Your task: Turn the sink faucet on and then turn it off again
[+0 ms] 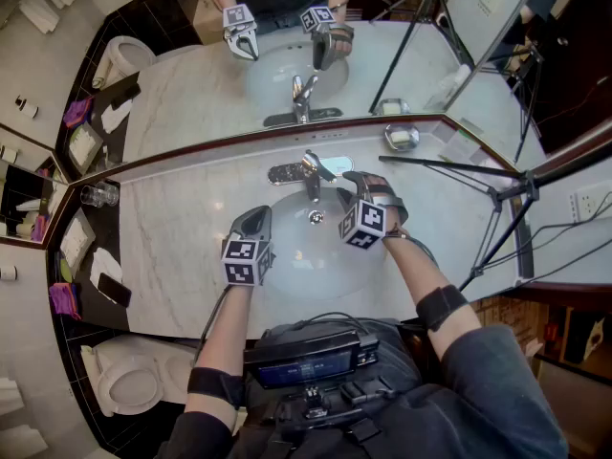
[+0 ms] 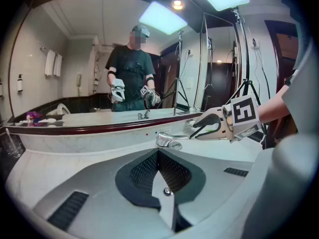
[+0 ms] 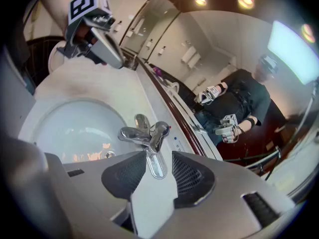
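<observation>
While my left gripper hangs shut and empty over the sink, my right gripper is apart around the faucet handle behind the sink. I think I must squeeze, then lift.

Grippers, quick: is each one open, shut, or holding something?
Left gripper: shut, empty.
Right gripper: open, jaws either side of the shiny chrome faucet lever, not clamped.

Open countertop flanks the sink basin. The mirror blocks passage behind the faucet, and tripod legs cross the right side.
</observation>
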`<state>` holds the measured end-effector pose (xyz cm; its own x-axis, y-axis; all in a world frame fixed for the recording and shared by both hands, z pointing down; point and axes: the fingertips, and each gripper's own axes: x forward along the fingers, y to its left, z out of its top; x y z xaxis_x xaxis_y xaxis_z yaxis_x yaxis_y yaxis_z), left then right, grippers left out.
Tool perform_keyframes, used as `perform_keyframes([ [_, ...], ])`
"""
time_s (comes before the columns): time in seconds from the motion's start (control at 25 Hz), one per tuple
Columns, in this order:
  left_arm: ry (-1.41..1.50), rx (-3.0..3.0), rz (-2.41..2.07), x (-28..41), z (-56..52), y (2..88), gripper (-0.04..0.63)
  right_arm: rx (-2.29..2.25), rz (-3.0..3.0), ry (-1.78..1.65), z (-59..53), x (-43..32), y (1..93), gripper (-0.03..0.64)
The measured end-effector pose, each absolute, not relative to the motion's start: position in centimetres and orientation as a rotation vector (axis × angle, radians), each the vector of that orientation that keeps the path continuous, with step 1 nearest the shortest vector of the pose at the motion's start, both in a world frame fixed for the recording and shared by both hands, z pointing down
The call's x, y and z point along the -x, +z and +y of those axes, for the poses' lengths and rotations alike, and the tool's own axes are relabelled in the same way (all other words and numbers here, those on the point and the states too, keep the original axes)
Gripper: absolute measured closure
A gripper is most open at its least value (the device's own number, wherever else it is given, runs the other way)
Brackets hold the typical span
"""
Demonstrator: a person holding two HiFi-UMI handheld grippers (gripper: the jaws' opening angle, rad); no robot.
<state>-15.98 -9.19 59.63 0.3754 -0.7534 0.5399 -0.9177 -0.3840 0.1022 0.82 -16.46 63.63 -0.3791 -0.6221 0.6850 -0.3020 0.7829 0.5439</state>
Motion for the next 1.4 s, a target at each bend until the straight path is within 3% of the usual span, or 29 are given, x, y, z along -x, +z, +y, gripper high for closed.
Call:
perform_keyframes([
  [0.56, 0.575, -2.245, -1.457, 16.5, -10.4, 60.2, 0.592, -0.358, -1.752, -0.766, -19.1, 3.0, 68.2, 0.432],
  [0.84, 0.579, -2.234, -1.450, 16.6, -10.2, 60.9, 0.592, -0.390, -1.778, -0.763, -20.0, 3.7, 67.6, 0.494],
  [1.4, 0.593, -2.215, -1.435, 16.5, -9.5, 62.1, 0.592, -0.460, -1.839, -0.637, -21.0, 3.8, 66.3, 0.502],
])
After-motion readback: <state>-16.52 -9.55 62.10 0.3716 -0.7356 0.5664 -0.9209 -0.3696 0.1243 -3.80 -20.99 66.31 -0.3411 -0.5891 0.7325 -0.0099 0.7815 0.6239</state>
